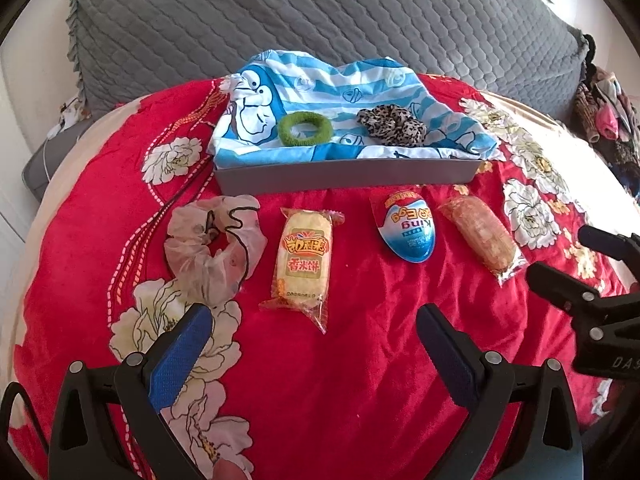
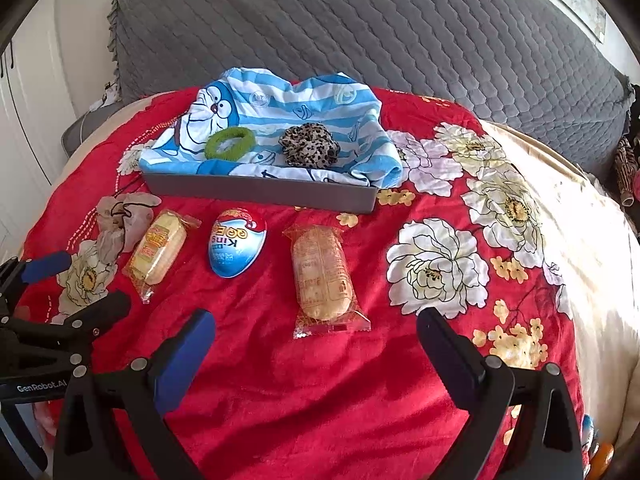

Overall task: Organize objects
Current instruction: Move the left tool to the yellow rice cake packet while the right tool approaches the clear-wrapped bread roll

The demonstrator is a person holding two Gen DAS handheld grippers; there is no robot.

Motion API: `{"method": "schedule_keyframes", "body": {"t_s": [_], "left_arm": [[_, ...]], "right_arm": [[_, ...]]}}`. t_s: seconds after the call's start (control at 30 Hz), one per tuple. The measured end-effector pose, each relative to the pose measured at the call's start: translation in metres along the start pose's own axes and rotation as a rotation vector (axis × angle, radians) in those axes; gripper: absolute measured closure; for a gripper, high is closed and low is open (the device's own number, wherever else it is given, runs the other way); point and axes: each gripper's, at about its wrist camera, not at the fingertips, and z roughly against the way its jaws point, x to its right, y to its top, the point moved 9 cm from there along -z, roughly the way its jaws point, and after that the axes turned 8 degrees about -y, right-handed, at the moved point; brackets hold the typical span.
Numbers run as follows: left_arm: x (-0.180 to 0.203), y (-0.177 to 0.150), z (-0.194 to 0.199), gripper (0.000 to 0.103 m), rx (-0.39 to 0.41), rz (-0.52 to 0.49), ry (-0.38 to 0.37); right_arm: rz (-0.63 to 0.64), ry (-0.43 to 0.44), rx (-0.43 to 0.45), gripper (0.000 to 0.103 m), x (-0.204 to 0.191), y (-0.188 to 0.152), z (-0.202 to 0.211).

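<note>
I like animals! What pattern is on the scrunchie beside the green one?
Leopard print scrunchie, clearest in the right wrist view.

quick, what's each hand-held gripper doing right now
Left hand-held gripper: open, holding nothing.
Right hand-held gripper: open, holding nothing.

A tray (image 1: 348, 176) sits far on the blanket (image 1: 360, 360), a cloth (image 1: 320, 84) lining it. On the cloth lie a hair tie (image 1: 305, 128) at left and a scrunchie (image 1: 391, 125) at right. Near the tray runs a row, left to right: another scrunchie (image 1: 212, 244), a cake (image 1: 304, 264), an egg (image 1: 408, 226), a second cake (image 1: 484, 236).
</note>
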Motion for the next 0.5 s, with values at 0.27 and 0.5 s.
{"method": "schedule_keyframes", "body": {"t_s": [0.27,0.5], "left_arm": [[-0.007,-0.001,-0.018,0.001,-0.023,0.011,0.000],[-0.009,0.003,-0.031,0.002,-0.030,0.021,-0.012]], "right_arm": [[0.001,-0.014,-0.020,0.002,0.007,0.001,-0.012],[0.022,-0.020,-0.027,0.002,0.005,0.004,-0.022]]}}
